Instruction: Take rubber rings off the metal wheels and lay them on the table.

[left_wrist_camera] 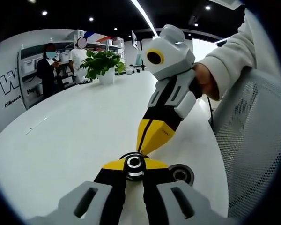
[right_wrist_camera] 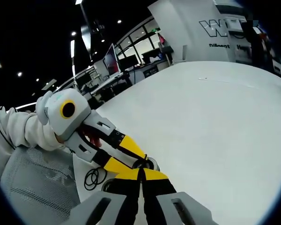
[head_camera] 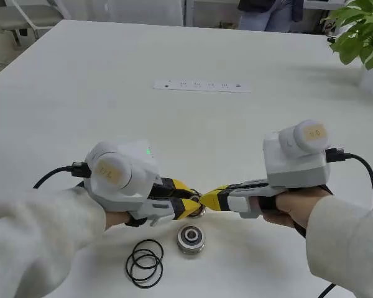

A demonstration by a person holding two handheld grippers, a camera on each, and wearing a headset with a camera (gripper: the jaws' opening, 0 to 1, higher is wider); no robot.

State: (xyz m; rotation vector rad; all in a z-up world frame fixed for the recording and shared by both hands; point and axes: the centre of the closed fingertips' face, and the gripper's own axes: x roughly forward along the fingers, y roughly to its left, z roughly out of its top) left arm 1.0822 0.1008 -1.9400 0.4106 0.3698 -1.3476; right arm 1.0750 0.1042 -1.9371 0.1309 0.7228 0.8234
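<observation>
The left gripper (head_camera: 194, 205) clamped a wheel (left_wrist_camera: 134, 167). The right gripper (head_camera: 206, 200), jaws pressed together, touched its rim from 3 o'clock. A second wheel (head_camera: 191, 239) lay at 6 o'clock, loose rings (head_camera: 145, 262) at 7.

Light: we see bright, even overhead light; ceiling spots (left_wrist_camera: 91, 19) far above the fingers (left_wrist_camera: 113, 165).
Shadows: soft, faint on the tabletop (head_camera: 236, 261) beneath the fingers.
Distortion: our gripper views bend away from the fingers.

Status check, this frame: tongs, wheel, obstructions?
Left tongs clamped on a metal wheel. Right tongs shut, tips at that wheel. Loose rubber rings, second wheel on table, nothing blocking.
</observation>
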